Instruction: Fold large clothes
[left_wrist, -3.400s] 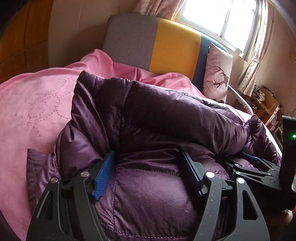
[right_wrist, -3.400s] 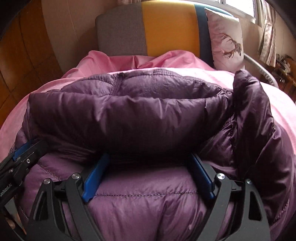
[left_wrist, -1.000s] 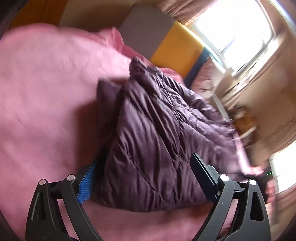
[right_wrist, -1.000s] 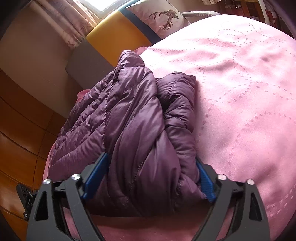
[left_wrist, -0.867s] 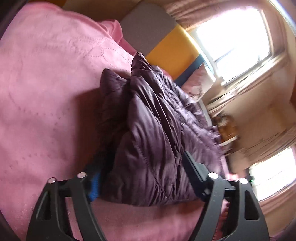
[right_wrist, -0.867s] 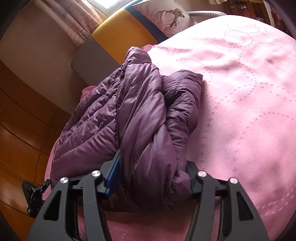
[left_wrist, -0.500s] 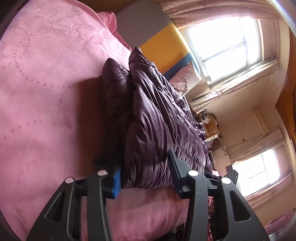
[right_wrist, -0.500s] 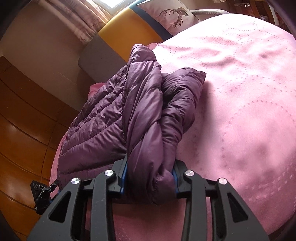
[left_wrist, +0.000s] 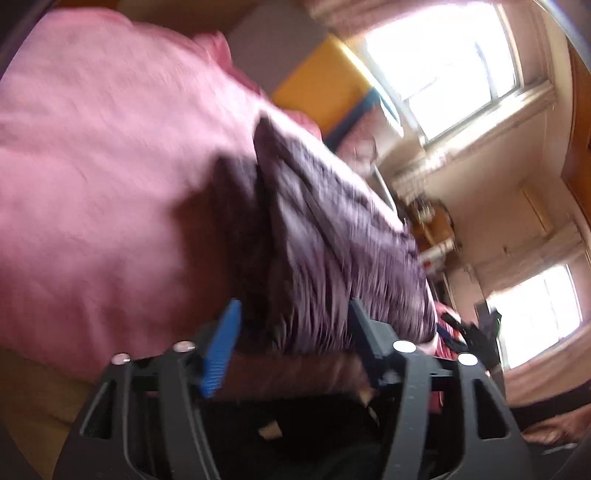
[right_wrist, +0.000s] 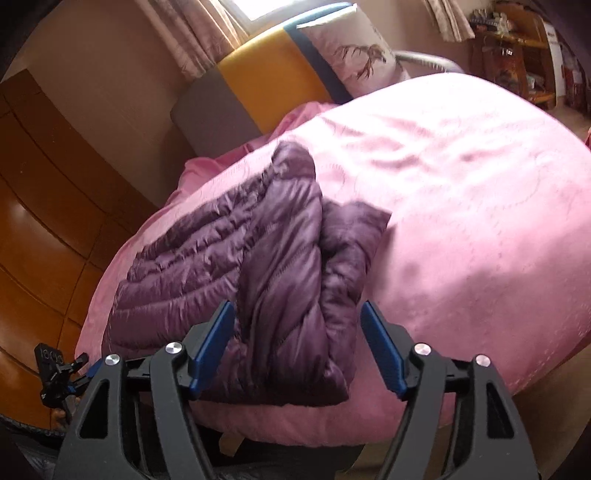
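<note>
A folded purple down jacket (right_wrist: 258, 280) lies on a pink bed (right_wrist: 480, 221); left claw (left_wrist: 291, 332) and right claw (right_wrist: 299, 343) are opening, clear of it.

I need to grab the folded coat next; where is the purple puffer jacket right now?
The purple puffer jacket lies folded on the pink bedspread, at the bed's near edge, framed by the right gripper, whose jaws are opening clear of it.
</note>
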